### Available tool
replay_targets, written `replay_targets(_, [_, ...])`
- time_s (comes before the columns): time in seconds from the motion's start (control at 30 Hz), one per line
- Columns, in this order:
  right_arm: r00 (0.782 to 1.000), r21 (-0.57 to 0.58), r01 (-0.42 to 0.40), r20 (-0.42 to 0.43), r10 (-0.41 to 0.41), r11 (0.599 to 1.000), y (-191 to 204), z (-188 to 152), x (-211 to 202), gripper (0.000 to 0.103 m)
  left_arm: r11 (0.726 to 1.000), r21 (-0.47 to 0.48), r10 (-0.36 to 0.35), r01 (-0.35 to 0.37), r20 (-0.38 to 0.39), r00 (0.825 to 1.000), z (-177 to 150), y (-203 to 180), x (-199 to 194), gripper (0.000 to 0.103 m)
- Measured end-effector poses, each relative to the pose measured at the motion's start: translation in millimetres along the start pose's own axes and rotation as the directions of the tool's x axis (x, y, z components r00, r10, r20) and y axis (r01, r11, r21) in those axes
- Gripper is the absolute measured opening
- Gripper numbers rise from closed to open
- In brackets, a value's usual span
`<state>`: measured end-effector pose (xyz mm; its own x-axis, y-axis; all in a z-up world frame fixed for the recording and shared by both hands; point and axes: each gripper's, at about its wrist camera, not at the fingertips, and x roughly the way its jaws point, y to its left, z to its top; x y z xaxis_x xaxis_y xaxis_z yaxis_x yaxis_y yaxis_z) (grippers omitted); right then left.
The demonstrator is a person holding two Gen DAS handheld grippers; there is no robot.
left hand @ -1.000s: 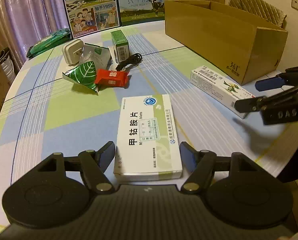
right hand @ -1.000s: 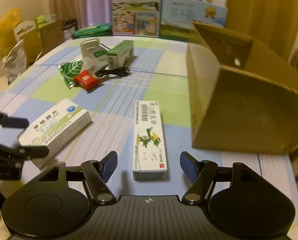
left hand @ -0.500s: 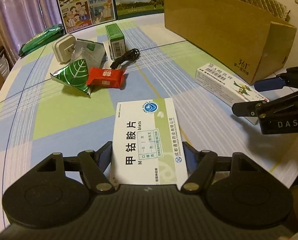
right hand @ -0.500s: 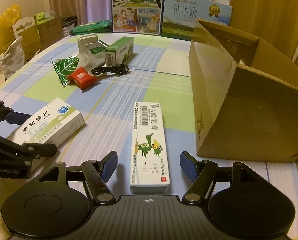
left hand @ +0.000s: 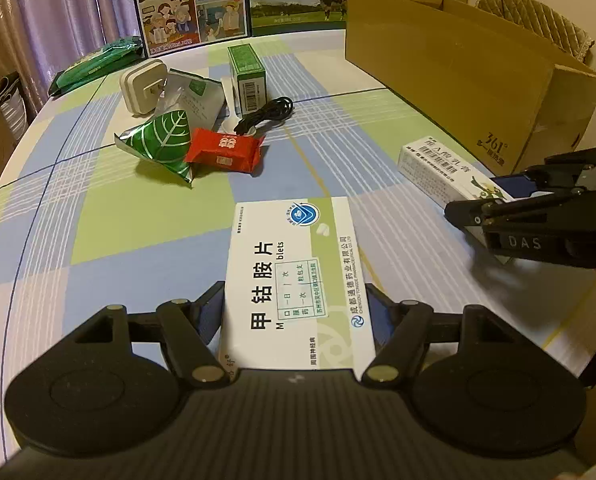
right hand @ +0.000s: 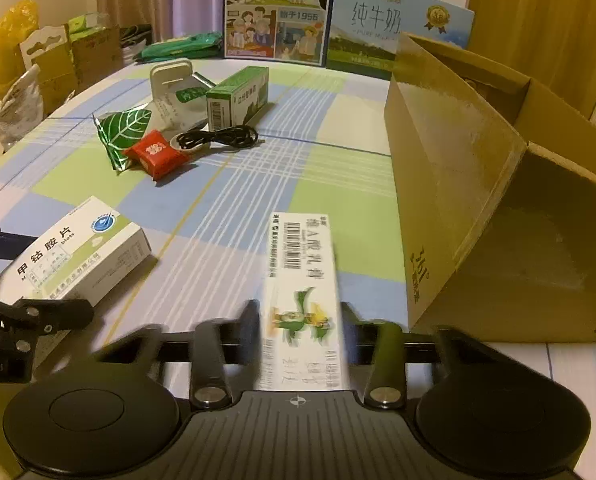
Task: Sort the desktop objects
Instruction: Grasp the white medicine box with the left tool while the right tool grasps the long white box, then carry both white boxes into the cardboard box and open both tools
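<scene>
The wide tablet box [left hand: 294,280] is clamped between the fingers of the left hand-held gripper [left hand: 296,312], its far end lying over the checked surface [left hand: 146,220]. The long ointment box [right hand: 302,300] is enclosed by the closed fingers of the right hand-held gripper [right hand: 300,332], beside the cardboard carton [right hand: 478,208]; motion blur is present there. Whether either box is clear of the surface cannot be told. Sorting is judged to be at an early stage: nothing can be seen deposited in the carton, though its interior is only partly visible. A green leaf packet [left hand: 162,144], a red sachet [left hand: 226,150], a black cable [left hand: 266,114], a green carton [left hand: 247,76] and a white charger [left hand: 143,90] are left clustered farther back, untouched.
</scene>
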<state>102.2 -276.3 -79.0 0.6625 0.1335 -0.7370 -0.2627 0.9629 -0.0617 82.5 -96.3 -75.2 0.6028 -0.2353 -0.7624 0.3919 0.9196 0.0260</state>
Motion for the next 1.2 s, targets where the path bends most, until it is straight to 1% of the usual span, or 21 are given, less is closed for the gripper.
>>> replay_targets(0.37, [0.998,0.048,-0.012,0.055,0.010,0.999,-2,-2,-43,0.035,1.000,0.019,-0.006,0.005,0.040,0.999,11,-12,-22,0.067])
replay_targets(0.5, [0.995,0.054,-0.006,0.100,0.000,0.999,-6,3,-65,0.035,1.000,0.024,-0.006,0.004,0.067,0.998,17,-19,-36,0.067])
replay_targets(0.67, [0.986,0.060,0.009,0.163,-0.019,0.998,-15,18,-90,0.035,0.999,0.035,-0.016,0.012,0.106,0.994,31,-28,-52,0.067])
replay_targets(0.83, [0.976,0.089,0.025,0.212,-0.044,0.996,-34,33,-110,0.035,0.998,0.059,-0.033,0.025,0.143,0.989,50,-43,-63,0.067])
replay_targets(1.03, [0.965,0.131,0.075,0.240,-0.105,0.988,-69,43,-125,0.035,0.993,0.081,-0.097,0.084,0.174,0.980,81,-68,-67,0.067])
replay_targets(1.2, [0.956,0.166,0.116,0.250,-0.156,0.979,-104,49,-132,0.035,0.986,0.113,-0.146,0.125,0.203,0.968,111,-93,-66,0.067])
